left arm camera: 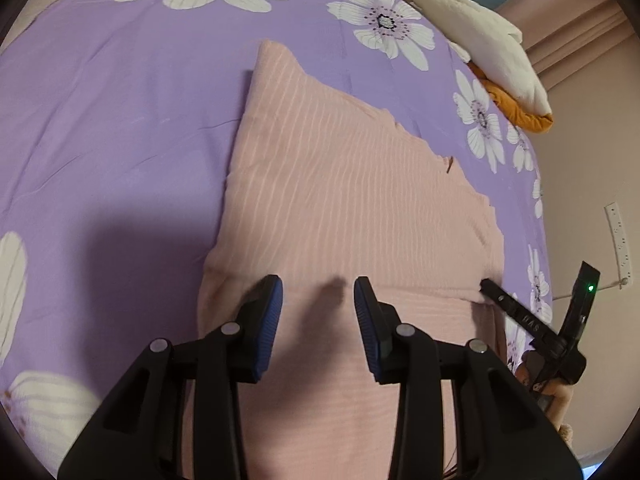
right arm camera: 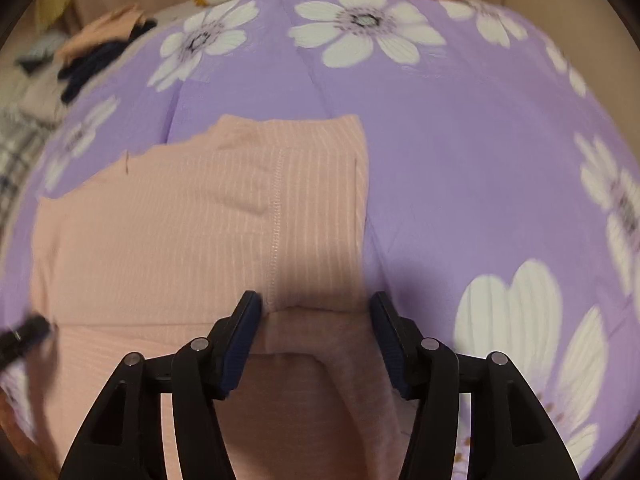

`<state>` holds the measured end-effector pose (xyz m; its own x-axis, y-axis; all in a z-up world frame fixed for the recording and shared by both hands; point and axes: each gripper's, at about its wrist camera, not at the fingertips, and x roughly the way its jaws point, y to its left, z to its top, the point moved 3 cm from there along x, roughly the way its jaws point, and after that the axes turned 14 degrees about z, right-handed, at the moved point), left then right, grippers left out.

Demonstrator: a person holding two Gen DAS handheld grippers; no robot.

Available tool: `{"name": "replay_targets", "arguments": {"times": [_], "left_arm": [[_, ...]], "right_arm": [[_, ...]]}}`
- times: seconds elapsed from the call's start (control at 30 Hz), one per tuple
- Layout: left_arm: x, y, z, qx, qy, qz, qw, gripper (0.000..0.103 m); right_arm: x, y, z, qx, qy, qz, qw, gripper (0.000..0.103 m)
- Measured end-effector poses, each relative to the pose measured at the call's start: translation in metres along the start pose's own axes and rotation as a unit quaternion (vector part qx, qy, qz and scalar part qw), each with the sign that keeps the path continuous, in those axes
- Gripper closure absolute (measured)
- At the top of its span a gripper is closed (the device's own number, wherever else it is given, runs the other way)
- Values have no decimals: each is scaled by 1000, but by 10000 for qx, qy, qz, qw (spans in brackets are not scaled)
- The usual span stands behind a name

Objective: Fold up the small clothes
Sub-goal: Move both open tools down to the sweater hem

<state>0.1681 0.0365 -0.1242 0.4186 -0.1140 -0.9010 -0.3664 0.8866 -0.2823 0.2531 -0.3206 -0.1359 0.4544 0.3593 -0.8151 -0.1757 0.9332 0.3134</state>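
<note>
Left wrist view: a pink ribbed garment (left arm camera: 340, 208) lies spread on a purple bedsheet (left arm camera: 120, 120) printed with large white flowers, its near edge doubled over in a fold that runs across under the left gripper (left arm camera: 318, 300). That gripper's blue-padded jaws stand apart above the fold, with only flat fabric showing between them and nothing pinched. At the garment's right edge the dark fingers of the right gripper (left arm camera: 486, 284) reach in, a small green light glowing on its body. Beyond the sheet's far right corner sits a heap of cream cloth (left arm camera: 480, 32) over something orange (left arm camera: 520, 112), and a white power strip (left arm camera: 618, 236) hangs on the wall.

From the right wrist view, the right gripper (right arm camera: 314, 308) hovers over the garment's (right arm camera: 180, 220) right-hand portion (a stitched seam (right arm camera: 276, 216) runs up the ribbing just ahead of it). Its jaws are spread wide on either side of a raised ridge of pink cloth, and the pads do not press on it. A blurred dark tip of the left gripper (right arm camera: 28, 332) shows at the left edge. Loose clothes (right arm camera: 100, 44) lie in a jumble beyond the sheet's far left corner.
</note>
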Motion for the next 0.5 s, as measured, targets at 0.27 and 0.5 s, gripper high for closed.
{"name": "replay_targets", "arguments": {"times": [0.27, 0.5], "left_arm": [[-48, -1, -12, 145, -767, 242, 9967, 31], [-84, 5, -27, 225, -1266, 261, 9914, 19]], "right_arm": [[-15, 3, -2, 66, -164, 140, 9997, 48], [-42, 11, -9, -35, -536, 199, 9984, 42]]}}
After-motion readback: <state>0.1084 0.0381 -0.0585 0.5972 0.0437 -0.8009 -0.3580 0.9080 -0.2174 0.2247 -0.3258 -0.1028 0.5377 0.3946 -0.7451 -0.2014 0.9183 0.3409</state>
